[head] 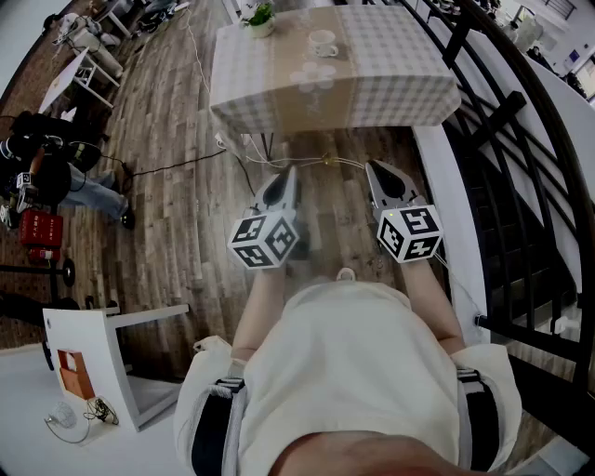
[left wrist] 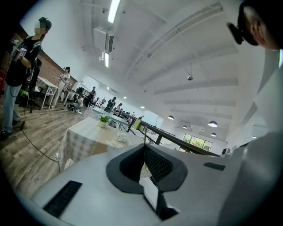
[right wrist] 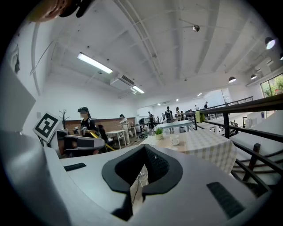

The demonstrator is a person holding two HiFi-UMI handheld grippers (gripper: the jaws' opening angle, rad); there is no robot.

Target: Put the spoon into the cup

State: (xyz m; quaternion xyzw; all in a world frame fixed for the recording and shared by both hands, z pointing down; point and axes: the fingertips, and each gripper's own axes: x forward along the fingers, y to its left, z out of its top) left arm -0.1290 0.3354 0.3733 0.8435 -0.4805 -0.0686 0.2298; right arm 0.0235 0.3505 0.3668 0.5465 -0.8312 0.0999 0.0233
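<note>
L gripper [head: 290, 175] & R gripper [head: 372, 169] are held level, side by side, well short of the table [head: 409, 88]. Both prs of jaws are closed tip to tip, nothing gripped. Cup [head: 323, 43] is set upright on the table's far part, nr a potted plant [head: 261, 19]. Spoon & its axis can't be made out.

The head camera sits high and looks steeply down at the floor [head: 186, 195], with the checked table [head: 390, 65] far ahead. One camera rides on the left gripper [head: 289, 177] and one on the right gripper [head: 376, 173], low, looking almost level past their jaws. All three see that table and its cup [head: 323, 43].
</note>
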